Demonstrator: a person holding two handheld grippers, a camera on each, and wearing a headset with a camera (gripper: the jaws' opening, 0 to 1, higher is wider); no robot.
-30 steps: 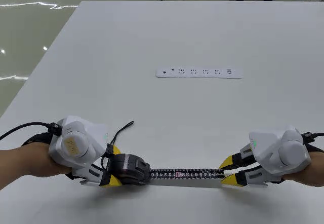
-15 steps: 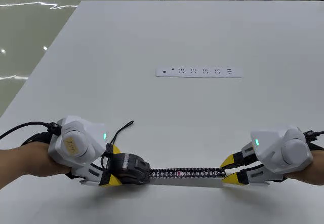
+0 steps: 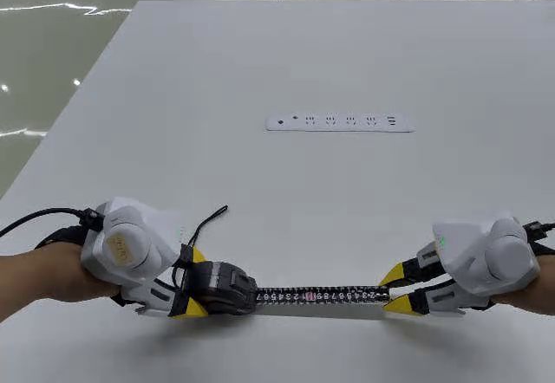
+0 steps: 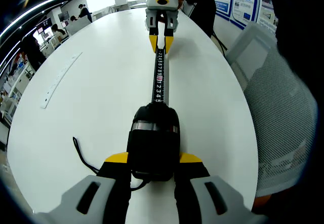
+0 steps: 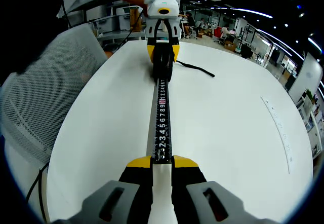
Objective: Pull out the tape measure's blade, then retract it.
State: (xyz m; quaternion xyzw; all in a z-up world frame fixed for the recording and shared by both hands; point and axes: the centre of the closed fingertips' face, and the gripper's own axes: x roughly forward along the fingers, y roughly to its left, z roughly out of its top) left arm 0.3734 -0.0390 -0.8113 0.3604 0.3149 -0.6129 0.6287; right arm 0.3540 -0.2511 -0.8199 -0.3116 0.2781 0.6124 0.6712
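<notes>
Your left hand-held gripper (image 3: 198, 283): jaws pinched on the tape measure (image 3: 224, 288) body, one yellow tip on each side of the black case. Case sits on the table (image 3: 303, 54) near the front edge, left of centre in head view. Left gripper view: case held btwn the jaws, blade mouth pointing away along them.

Blade (image 3: 321, 295): out, running straight L→R from the case to your right hand-held gripper (image 3: 394, 290). Black face w/ white numerals, one pink mark approx mid-run. Lies low along the table; can't tell if it touches all the way.

Right hand-held gripper: jaws pressed together on the blade's free end. Right gripper view shows the end going in btwn the yellow tips, numerals starting just past them.

Black cord (image 3: 208, 220) trails from the case area toward table centre, loose on the surface. White power strip (image 3: 338, 123) lies flat further back, well apart from both grippers. Mesh chair back (image 4: 283, 117) stands beside the table edge in left gripper view.
</notes>
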